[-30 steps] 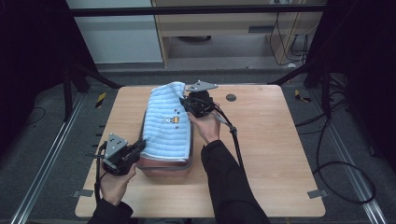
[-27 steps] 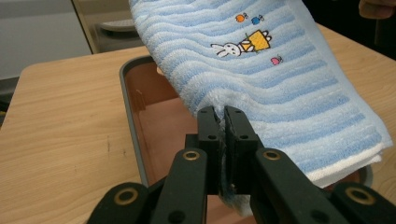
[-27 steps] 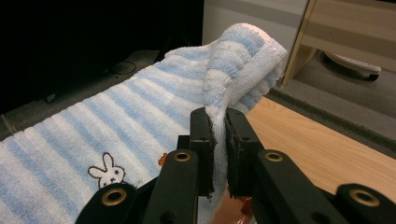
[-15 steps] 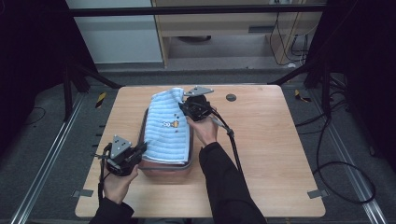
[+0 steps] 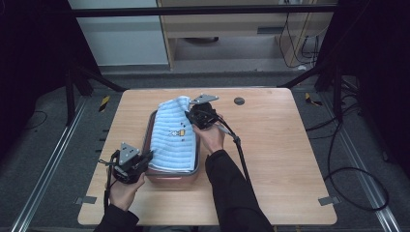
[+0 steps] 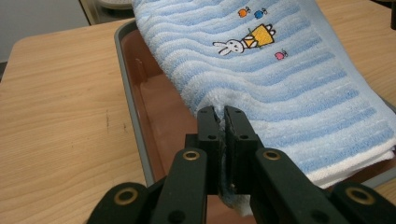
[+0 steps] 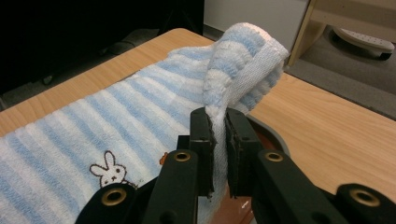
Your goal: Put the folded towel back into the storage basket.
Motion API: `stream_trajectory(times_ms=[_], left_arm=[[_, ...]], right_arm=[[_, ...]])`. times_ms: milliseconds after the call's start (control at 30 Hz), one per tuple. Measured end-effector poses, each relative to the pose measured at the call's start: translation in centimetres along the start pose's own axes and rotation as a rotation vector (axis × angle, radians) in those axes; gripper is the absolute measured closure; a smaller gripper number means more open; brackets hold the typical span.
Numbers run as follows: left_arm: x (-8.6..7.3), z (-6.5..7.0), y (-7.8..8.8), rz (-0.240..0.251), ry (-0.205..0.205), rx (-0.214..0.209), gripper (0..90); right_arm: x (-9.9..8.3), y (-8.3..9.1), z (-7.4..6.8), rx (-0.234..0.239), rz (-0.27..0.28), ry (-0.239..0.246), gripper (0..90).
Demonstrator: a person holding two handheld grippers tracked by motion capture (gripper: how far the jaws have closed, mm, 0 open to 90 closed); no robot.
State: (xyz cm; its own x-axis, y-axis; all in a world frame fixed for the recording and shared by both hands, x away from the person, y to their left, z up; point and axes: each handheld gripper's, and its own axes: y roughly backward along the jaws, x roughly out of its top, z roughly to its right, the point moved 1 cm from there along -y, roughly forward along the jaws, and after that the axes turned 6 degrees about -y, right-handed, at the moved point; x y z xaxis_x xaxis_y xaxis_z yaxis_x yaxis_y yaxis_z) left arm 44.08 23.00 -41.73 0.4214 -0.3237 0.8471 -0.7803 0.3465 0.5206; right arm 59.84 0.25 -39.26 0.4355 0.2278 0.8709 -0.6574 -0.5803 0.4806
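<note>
Left gripper (image 6: 221,114), jaws clamped on the near corner of a folded blue-and-white striped towel (image 6: 280,88), a thin edge of terry pinched flat between the black pads. Right gripper (image 7: 219,119) likewise closed on the far corner, cloth bunched up into a soft hump above the jaws. From the high view: left gripper (image 5: 145,158) at the near left corner of the tray (image 5: 170,176), right gripper (image 5: 192,115) at the far right end, the towel (image 5: 173,140) stretched between them and draped lengthwise over the tray. Opposite corners held, most likely to keep the fabric taut and square while being laid in or lifted clear; which of the two, impossible to tell from here.

Towel: thick looped cotton, ribbed in wavy pale-blue and white bands, folded in layers with a white hem at the near edge, embroidered with a small white rabbit (image 6: 229,46) and a yellow shape beside it. Tray: shallow, rectangular with rounded corners, grey rim, smooth reddish-brown floor with a dull sheen. Beneath, a light wooden table (image 5: 285,145), grain fine and matt, corners rounded, a dark round disc (image 5: 239,101) near its far edge.
</note>
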Motion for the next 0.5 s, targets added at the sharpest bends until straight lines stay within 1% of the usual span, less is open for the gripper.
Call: stream_trajectory(times_ms=[33,133,433,500], left_arm=[[-0.1,0.0,-0.1,-0.007,-0.005,0.000,85.6],[-0.4,0.0,-0.2,-0.019,-0.008,0.002,85.6],[-1.0,-0.1,-0.7,-0.061,-0.003,-0.001,85.6],[-1.1,-0.2,-0.9,-0.071,-0.004,-0.002,85.5]], right_arm=[[-0.2,-0.1,0.0,-0.001,-0.006,0.008,82.9],[-0.6,-0.5,-0.1,0.001,-0.019,0.009,82.8],[-1.7,-1.3,-0.2,0.001,-0.052,0.006,82.5],[-1.8,-1.5,-0.2,-0.003,-0.065,0.012,82.4]])
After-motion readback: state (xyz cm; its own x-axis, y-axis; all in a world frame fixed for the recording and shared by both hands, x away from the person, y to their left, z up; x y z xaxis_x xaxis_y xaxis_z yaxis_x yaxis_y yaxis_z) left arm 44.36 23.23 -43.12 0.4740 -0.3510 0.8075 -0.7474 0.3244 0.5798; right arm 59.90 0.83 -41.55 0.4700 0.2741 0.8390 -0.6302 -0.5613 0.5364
